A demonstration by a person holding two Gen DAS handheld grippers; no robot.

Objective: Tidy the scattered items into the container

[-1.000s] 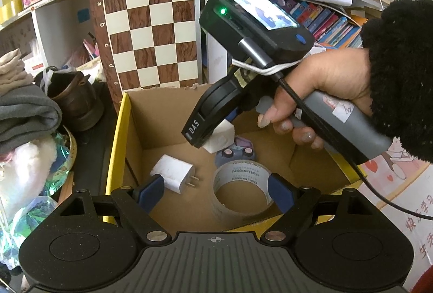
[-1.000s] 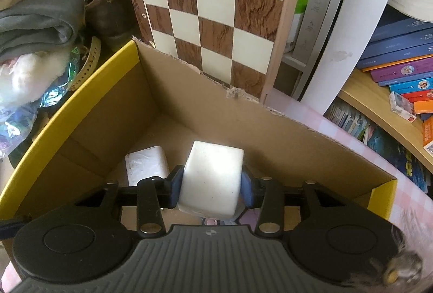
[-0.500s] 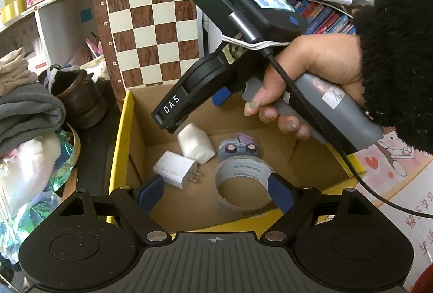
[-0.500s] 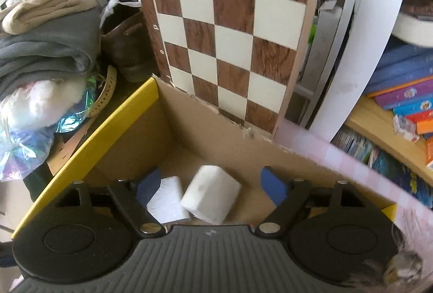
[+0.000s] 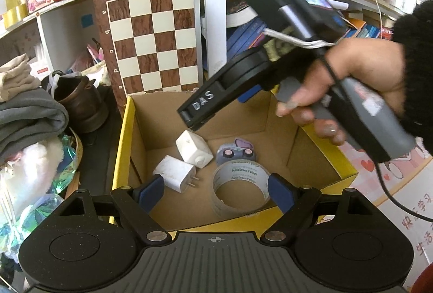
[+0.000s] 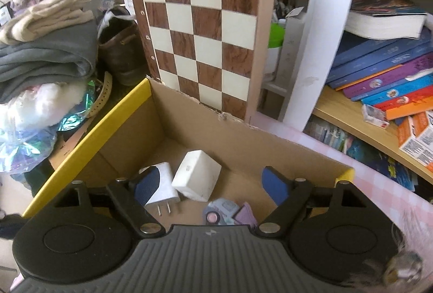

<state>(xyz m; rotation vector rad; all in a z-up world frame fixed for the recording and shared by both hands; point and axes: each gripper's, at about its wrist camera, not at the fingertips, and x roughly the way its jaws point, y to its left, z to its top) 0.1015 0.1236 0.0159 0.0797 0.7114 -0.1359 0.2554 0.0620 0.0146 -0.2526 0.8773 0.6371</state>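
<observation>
A cardboard box [image 5: 123,147] with a yellow rim holds a white cube charger [image 5: 193,148], a white plug adapter [image 5: 174,176], a roll of clear tape [image 5: 239,184] and a small purple toy [image 5: 236,153]. My left gripper [image 5: 216,190] hangs open over the box's near edge, with nothing between its fingers. A hand [image 5: 338,92] holds my right gripper above the box's far side. In the right wrist view that gripper [image 6: 211,184] is open and empty. The cube charger [image 6: 196,175] lies free on the box floor below it, beside the plug adapter [image 6: 165,187].
A brown and cream chessboard [image 5: 154,41] leans upright behind the box. Folded clothes [image 5: 24,109], a brown bag [image 5: 78,103] and shiny wrapping crowd the left side. Shelves of books [image 6: 384,71] stand to the right, above a pink checked cloth [image 6: 379,190].
My right gripper opened and let go of the white cube charger, which came to rest on the box floor beside the plug adapter. That gripper then rose. The left gripper stayed put.
</observation>
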